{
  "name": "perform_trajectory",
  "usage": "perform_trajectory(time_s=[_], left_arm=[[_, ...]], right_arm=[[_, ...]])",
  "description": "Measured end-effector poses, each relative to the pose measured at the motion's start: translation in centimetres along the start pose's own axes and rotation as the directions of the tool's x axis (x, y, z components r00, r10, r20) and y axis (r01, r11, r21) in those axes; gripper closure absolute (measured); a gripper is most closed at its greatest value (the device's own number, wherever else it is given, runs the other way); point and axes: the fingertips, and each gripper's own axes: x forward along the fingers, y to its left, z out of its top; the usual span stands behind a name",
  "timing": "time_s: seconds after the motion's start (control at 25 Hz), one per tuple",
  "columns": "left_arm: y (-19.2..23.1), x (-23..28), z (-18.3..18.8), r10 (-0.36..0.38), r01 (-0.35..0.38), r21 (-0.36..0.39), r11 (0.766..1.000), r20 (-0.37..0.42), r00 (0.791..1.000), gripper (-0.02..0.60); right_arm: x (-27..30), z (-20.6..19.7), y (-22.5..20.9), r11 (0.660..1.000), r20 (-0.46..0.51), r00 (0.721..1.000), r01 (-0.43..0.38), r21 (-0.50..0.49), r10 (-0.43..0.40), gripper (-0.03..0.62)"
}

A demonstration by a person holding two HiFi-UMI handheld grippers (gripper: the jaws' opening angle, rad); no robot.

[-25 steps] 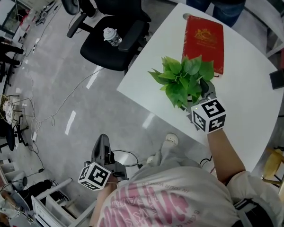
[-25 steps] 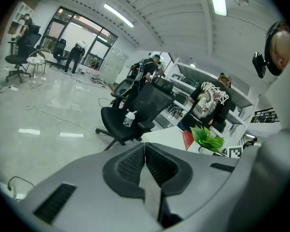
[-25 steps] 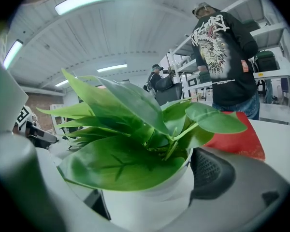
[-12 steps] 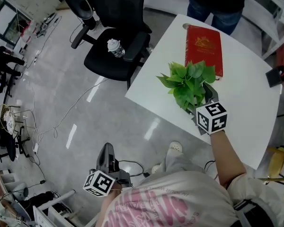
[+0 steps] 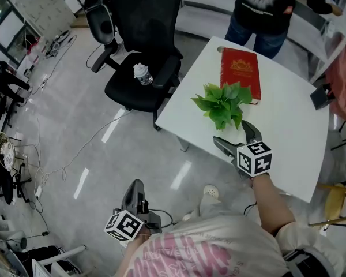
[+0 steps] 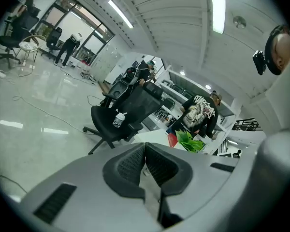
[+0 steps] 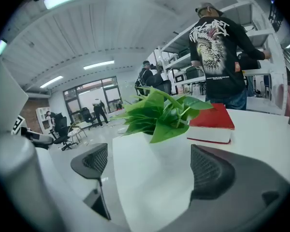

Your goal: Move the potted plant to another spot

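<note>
The potted plant (image 5: 224, 104) stands on the white table (image 5: 288, 126), its green leaves hiding the pot from above. My right gripper (image 5: 230, 133) is open just short of it, on the near side, with nothing between its fingers. In the right gripper view the leaves (image 7: 157, 112) sit beyond the spread jaws of my right gripper (image 7: 150, 173), and the pale pot blends into the table. My left gripper (image 5: 135, 190) hangs low over the floor, well left of the table. Its jaws (image 6: 145, 163) are shut and empty, and the plant (image 6: 191, 141) shows far off.
A red book (image 5: 240, 75) lies on the table just behind the plant. A black office chair (image 5: 141, 68) with a bottle (image 5: 142, 74) on its seat stands at the table's left. A person in a black shirt (image 5: 265, 4) stands at the far side. Cables trail across the floor.
My right gripper, which was around the pot under the leaves, has opened and drawn back toward me. The plant now stands free on the table. The head view has shifted.
</note>
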Motion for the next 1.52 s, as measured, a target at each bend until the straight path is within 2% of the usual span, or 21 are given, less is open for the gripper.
perform_trajectory(time_s=[0.2, 0.52, 0.56, 0.68, 0.8, 0.92, 1.04, 1.16, 1.28, 1.36, 1.52], left_arm=[[-0.6, -1.3, -0.1, -0.028, 0.028, -0.028, 0.999, -0.001, 1.000, 0.557], [-4.6, -2.8, 0.4, -0.173, 0.173, 0.007, 0.985, -0.004, 0.985, 0.557], [-5.1, -3.0, 0.1, -0.184, 0.184, 0.009, 0.983, -0.008, 0.983, 0.557], [-6.6, -3.8, -0.5, -0.231, 0.231, 0.014, 0.973, -0.023, 0.973, 0.557], [-8.1, -4.5, -0.7, -0.277, 0.278, 0.021, 0.960, -0.033, 0.960, 0.557], [-9.4, -5.0, -0.7, -0.317, 0.318, 0.030, 0.948, -0.038, 0.948, 0.557], [-10.3, -5.6, -0.5, -0.349, 0.350, 0.036, 0.936, -0.036, 0.936, 0.557], [-11.3, -6.1, -0.2, -0.381, 0.383, 0.041, 0.923, -0.033, 0.924, 0.557], [-12.0, -6.4, 0.0, -0.408, 0.409, 0.051, 0.911, -0.032, 0.913, 0.557], [-12.6, -6.7, 0.2, -0.422, 0.423, 0.072, 0.903, -0.033, 0.906, 0.557], [-14.0, -7.0, 0.4, -0.434, 0.439, 0.160, 0.884, -0.067, 0.898, 0.557]], right_arm=[[-3.6, -1.2, 2.9, 1.000, -0.012, 1.000, -0.011, -0.012, 0.011, 0.054], [-9.3, -2.5, 7.2, 0.997, -0.003, 0.999, 0.050, -0.060, -0.051, 0.140], [-10.0, -2.7, 7.6, 0.997, -0.001, 0.998, 0.060, -0.047, -0.060, 0.162], [-12.1, -2.6, 9.0, 0.997, 0.026, 0.996, 0.082, -0.007, -0.082, 0.285], [-13.8, -2.1, 10.4, 0.995, 0.061, 0.994, 0.095, -0.036, -0.093, 0.295], [-15.3, -1.5, 11.4, 0.991, 0.098, 0.988, 0.126, -0.047, -0.121, 0.386], [-16.5, -1.1, 12.1, 0.990, 0.128, 0.982, 0.140, 0.001, -0.139, 0.404], [-17.8, -0.6, 12.6, 0.988, 0.160, 0.976, 0.145, 0.050, -0.151, 0.480], [-19.0, -0.3, 12.8, 0.983, 0.194, 0.965, 0.162, 0.085, -0.176, 0.524], [-20.0, -0.1, 12.9, 0.978, 0.214, 0.956, 0.183, 0.103, -0.201, 0.570], [-21.7, -0.2, 12.9, 0.961, 0.227, 0.938, 0.235, 0.146, -0.263, 0.580]])
